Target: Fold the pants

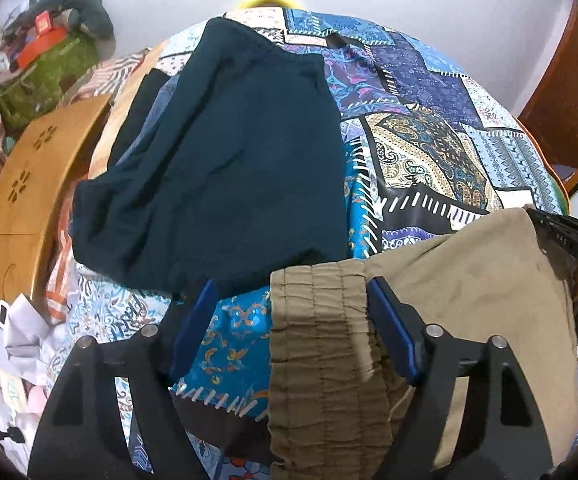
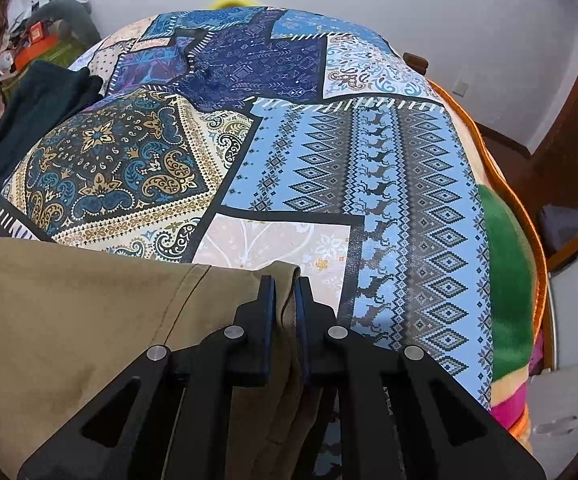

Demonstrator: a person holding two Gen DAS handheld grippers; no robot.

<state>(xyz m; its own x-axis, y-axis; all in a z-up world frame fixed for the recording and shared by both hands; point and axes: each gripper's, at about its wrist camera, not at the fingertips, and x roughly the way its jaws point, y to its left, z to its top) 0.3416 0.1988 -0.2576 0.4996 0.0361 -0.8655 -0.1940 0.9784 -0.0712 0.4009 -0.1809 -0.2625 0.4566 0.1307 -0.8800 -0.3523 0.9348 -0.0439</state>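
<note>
The khaki pants [image 1: 429,300] are lying across the patchwork bedspread [image 2: 329,160], occupying the lower centre and lower right of the left wrist view and the lower left of the right wrist view. Their long axis is running side to side between the two tools, elastic waistband at the left tool's end, hem end at the right tool's.

The left gripper [image 1: 289,308] is standing wide, its blue pads [image 1: 393,332] straddling the gathered waistband [image 1: 321,320]; the left-hand pad is sitting clear of the cloth over the bedspread, so no grip is judged to be made yet. The right gripper [image 2: 285,300] is nearly closed and is pinching a hem corner of the pants [image 2: 289,280] between its pads.

Judgement: the coming move is depending on the left tool closing on the waistband lying directly ahead of and beneath it; the right end is already secured.

Count: two grippers; one pair of khaki pants; one dark teal garment [image 1: 229,160] lying in the upper centre-left of the left wrist view, apart from the work; one wooden board [image 1: 21,208] at the left edge.
</note>
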